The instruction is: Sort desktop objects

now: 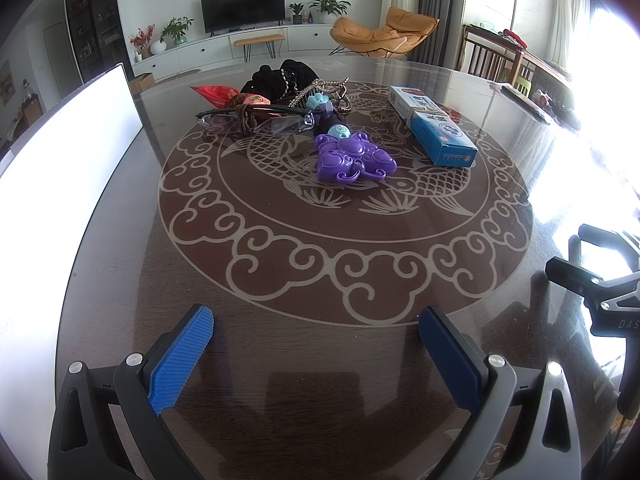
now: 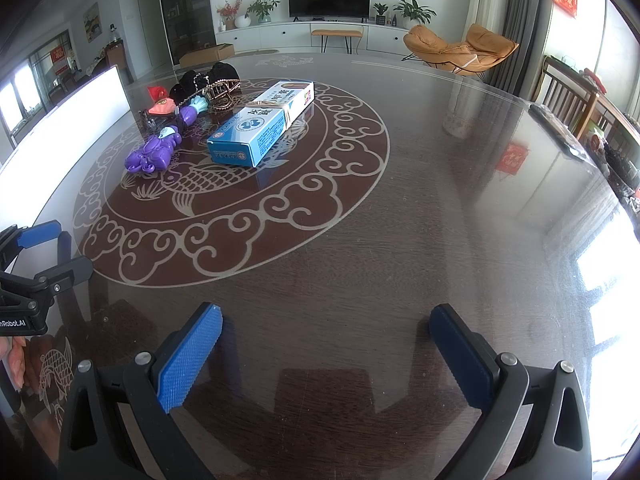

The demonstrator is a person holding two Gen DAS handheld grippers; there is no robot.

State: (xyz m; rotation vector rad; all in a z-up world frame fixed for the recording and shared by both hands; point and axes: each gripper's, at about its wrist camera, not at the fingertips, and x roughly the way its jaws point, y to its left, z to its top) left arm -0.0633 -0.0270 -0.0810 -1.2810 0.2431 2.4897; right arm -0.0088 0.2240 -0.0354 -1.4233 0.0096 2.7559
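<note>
A purple plastic toy (image 1: 352, 158) lies near the middle of the round table (image 1: 304, 264); it also shows in the right wrist view (image 2: 154, 152). A blue and white box (image 1: 432, 124) lies to its right, also in the right wrist view (image 2: 264, 124). Behind them are glasses (image 1: 256, 120), a black pouch (image 1: 286, 78), a red packet (image 1: 214, 94) and a rhinestone clip (image 1: 320, 90). My left gripper (image 1: 316, 354) is open and empty, well short of the toy. My right gripper (image 2: 326, 354) is open and empty over bare table.
A white board (image 1: 68, 136) stands along the table's left edge. The right gripper's body (image 1: 608, 292) shows at the right of the left wrist view; the left gripper's body (image 2: 32, 276) shows at the left of the right wrist view. Chairs (image 2: 568, 96) stand at the far right.
</note>
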